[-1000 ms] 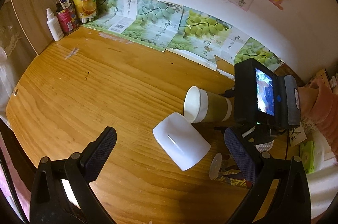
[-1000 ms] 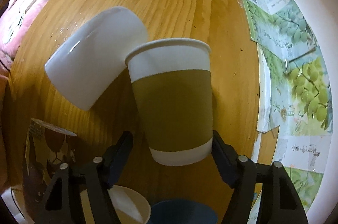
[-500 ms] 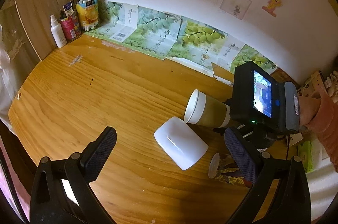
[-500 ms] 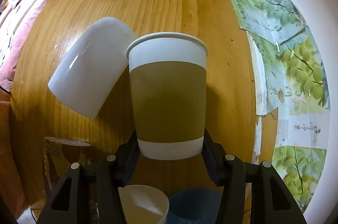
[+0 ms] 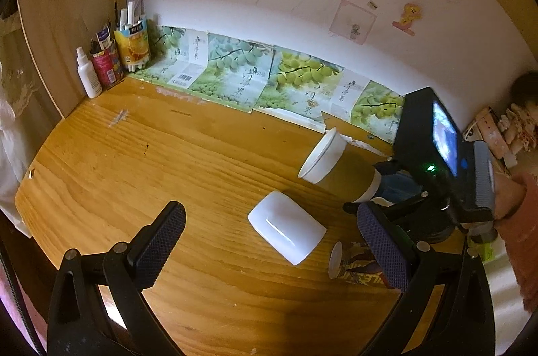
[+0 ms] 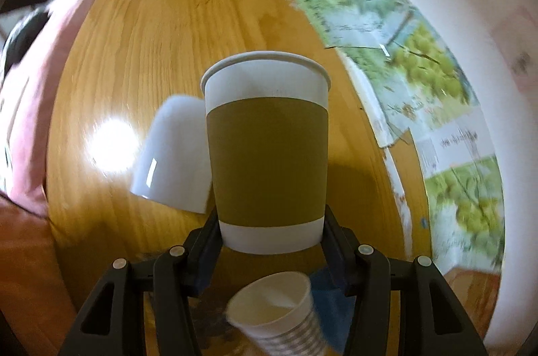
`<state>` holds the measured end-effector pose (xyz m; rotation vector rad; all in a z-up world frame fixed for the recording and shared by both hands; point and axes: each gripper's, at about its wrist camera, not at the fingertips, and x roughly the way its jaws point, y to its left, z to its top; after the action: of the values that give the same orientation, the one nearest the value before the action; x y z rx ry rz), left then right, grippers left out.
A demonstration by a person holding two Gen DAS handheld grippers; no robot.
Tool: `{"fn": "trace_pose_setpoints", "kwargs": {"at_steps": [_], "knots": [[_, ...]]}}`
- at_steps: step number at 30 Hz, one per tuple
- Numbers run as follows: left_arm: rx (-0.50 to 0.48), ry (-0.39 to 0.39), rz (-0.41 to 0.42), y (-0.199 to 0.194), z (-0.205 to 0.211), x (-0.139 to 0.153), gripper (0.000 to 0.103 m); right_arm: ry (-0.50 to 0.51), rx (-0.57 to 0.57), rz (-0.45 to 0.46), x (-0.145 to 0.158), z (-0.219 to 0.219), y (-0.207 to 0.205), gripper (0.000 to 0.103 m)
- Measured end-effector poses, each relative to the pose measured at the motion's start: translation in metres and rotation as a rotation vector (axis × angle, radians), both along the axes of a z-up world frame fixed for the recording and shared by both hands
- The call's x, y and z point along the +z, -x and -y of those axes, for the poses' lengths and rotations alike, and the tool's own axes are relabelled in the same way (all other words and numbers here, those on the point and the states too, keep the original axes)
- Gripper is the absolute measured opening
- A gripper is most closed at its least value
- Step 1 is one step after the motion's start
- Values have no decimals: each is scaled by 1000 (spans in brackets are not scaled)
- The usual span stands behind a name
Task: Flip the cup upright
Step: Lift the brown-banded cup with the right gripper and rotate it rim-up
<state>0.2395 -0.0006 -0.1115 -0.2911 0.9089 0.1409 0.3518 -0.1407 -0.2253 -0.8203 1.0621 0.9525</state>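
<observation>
A paper cup with a brown sleeve (image 6: 267,154) is held by its base between the fingers of my right gripper (image 6: 270,235). In the left wrist view the cup (image 5: 333,169) is lifted off the wooden table (image 5: 151,161) and tilted, rim up and to the left. A white mug (image 5: 285,226) lies on its side on the table beside it; it also shows in the right wrist view (image 6: 171,154). My left gripper (image 5: 269,241) is open and empty, with the mug between and beyond its fingers.
A small paper cup (image 6: 279,312) and a blue cup (image 6: 331,299) sit below the right gripper. A printed cup (image 5: 349,262) lies on its side near the left gripper's right finger. Bottles and cartons (image 5: 111,60) stand at the back left corner. Fruit-print paper (image 5: 269,80) lines the wall.
My right gripper has closed on the brown cup, lifted it off the table and tipped its rim upward. The left gripper has pulled back and risen a little.
</observation>
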Motion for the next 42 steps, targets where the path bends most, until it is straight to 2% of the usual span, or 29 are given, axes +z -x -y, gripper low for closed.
{"fn": "trace_pose_setpoints", "kwargs": {"at_steps": [5,9,15,18,30,42], "knots": [[-26,22,3,7,-6,1,102,-74,-188,-39,15,4,6,55],[-46,90,2,12,-17,0,102,-169,-361,-106,24,9,14,55],[-102,106,9,22,-25,1,102,-309,-534,-143,38,11,43,55],[-135,124,2,28,-31,1,102,-330,-608,-148,39,12,59,55],[-257,109,-8,47,-53,2,102,-402,-790,-178,20,8,129,55],[-362,98,-49,60,-58,-10,102,-444,-971,-257,-22,4,170,55]]}}
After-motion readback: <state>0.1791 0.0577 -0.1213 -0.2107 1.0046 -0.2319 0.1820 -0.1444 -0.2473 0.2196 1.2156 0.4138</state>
